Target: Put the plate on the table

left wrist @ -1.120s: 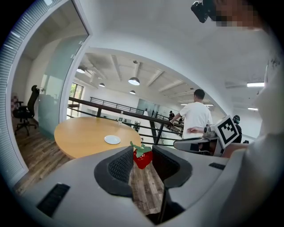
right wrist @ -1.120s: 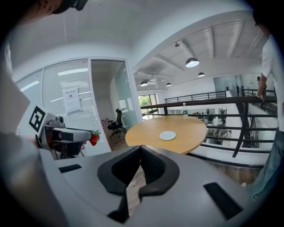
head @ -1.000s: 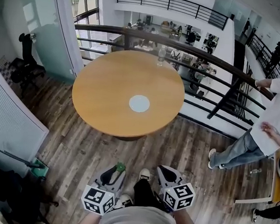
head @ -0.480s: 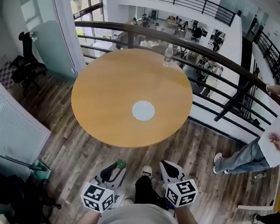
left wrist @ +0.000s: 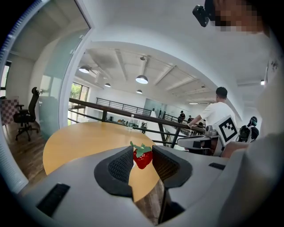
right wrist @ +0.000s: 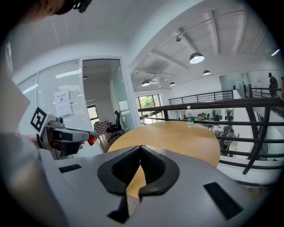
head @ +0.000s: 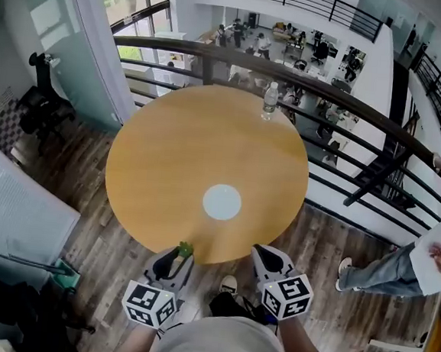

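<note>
A white round plate lies flat on the round wooden table, toward its near side. My left gripper hangs just over the table's near edge, shut on a red strawberry with a green top; the berry sits between the pads at the tips. The plate is ahead of it and a little to the right. My right gripper is level with the table's near right edge, and its jaws meet at the tip with nothing in them. The right gripper view also catches the strawberry off to the left.
A clear water bottle stands at the table's far edge by a dark railing over a lower floor. A person stands at the right. A black office chair is at the far left beside a glass wall.
Both grippers have come forward from over the wood floor to the table's near edge. The table and plate sit closer in the head view. The strawberry stays in the left gripper.
</note>
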Available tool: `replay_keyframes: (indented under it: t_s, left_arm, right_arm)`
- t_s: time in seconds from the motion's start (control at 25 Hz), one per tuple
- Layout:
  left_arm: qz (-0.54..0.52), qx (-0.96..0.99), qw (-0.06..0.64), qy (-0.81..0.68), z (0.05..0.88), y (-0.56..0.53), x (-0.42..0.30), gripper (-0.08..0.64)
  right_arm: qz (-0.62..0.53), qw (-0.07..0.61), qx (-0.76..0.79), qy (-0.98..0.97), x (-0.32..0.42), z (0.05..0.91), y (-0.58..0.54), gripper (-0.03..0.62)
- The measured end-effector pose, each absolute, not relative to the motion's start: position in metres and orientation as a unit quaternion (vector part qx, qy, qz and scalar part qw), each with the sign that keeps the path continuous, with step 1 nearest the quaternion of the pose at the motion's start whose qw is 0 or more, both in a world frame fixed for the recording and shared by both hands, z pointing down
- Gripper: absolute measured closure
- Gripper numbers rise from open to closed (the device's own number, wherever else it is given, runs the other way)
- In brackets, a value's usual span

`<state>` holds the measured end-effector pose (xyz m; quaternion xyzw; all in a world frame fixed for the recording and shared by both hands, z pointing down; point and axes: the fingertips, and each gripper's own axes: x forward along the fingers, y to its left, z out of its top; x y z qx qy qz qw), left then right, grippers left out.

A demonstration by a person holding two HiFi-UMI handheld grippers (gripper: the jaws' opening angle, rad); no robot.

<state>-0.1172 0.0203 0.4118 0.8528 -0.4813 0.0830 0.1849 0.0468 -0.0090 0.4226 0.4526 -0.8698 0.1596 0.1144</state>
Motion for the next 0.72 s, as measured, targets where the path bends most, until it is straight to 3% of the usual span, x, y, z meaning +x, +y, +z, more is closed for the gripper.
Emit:
replay_keyframes:
  t_s: [0.32, 0.72]
  left_arm:
    - [0.083, 0.838, 0.19, -0.505, 0.407, -0.06, -0.105, 0.413]
    - [0.093, 0.835, 0.202, -0.503, 0.395, -0.054, -0.105, 0.413]
  right_arm:
    - [0.173, 0.124, 0.437, -0.874, 0.069, 0.428, -0.083, 0.568]
    - [0.186, 0.127, 0.44, -0.869, 0.071, 0.415, -0.08, 0.568]
